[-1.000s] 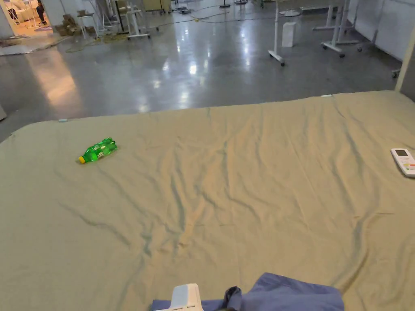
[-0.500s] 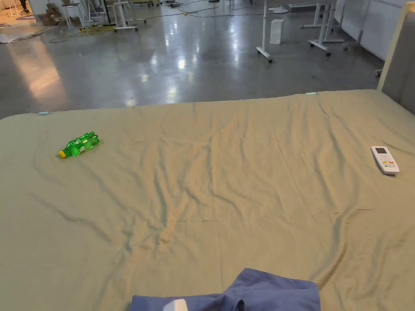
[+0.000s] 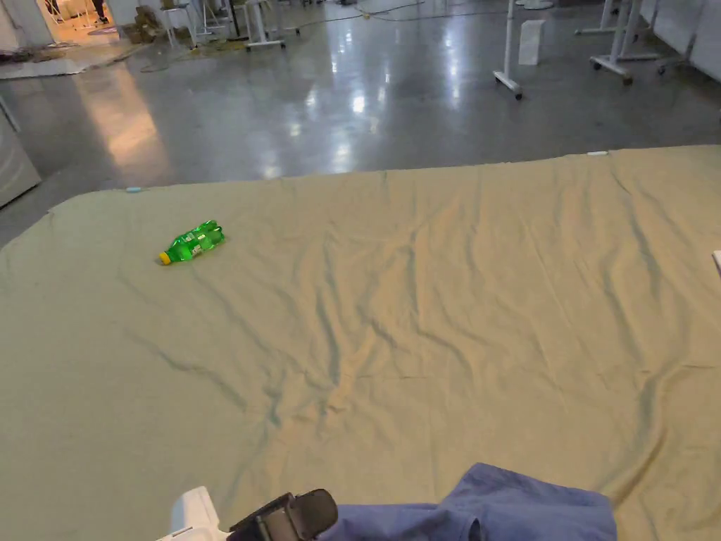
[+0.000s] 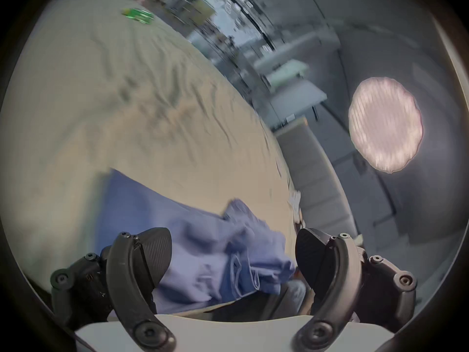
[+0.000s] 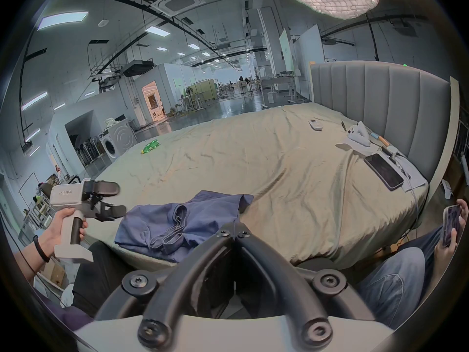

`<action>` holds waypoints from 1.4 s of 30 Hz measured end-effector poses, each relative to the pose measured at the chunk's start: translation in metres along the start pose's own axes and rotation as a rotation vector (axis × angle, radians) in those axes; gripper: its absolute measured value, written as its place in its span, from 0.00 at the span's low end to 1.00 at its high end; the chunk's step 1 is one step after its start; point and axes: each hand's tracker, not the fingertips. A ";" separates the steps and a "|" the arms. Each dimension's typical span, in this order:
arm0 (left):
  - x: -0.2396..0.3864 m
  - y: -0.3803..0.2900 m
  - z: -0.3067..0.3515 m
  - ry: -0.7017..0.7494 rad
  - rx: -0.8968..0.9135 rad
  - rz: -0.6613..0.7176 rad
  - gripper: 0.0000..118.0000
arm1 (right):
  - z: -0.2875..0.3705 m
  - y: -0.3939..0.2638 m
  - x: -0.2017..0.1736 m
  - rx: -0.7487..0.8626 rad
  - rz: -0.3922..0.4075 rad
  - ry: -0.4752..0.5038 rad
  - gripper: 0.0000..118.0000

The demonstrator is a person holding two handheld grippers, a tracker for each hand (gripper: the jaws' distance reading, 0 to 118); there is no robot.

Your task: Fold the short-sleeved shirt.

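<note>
Now crumpled blue shirt (image 5: 182, 220) at lower centre lies just right of the open left gripper (image 5: 111, 200), nearer than the closed, empty right gripper (image 5: 234, 226)

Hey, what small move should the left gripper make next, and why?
Probably lower the left gripper onto the near edge of the shirt and shut on it. Its jaws stand open, beside the cloth, holding nothing, and the shirt lies bunched at the bed's edge, so it likely needs spreading before folding.
</note>
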 end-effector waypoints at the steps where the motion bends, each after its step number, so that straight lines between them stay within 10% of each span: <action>1: -0.016 0.007 0.005 0.029 0.002 0.045 0.85 | -0.001 -0.001 -0.001 -0.004 -0.006 0.013 0.00; 9: -0.063 -0.011 -0.033 0.007 -0.192 0.099 0.80 | -0.002 -0.002 -0.013 -0.038 0.042 0.025 0.00; 13: -0.071 -0.022 -0.054 0.027 -0.165 0.137 0.15 | 0.004 -0.002 -0.013 -0.042 0.057 0.005 0.00; 21: -0.018 -0.030 -0.008 0.004 -0.070 0.187 0.13 | 0.005 0.001 -0.009 -0.042 0.038 -0.014 0.00; 30: -0.041 0.080 0.089 0.218 -0.001 -0.069 0.12 | -0.012 0.006 -0.017 -0.028 0.033 0.053 0.00; 42: 0.086 -0.040 -0.078 0.126 -0.304 -0.308 0.12 | 0.008 -0.006 -0.003 -0.020 -0.025 0.044 0.00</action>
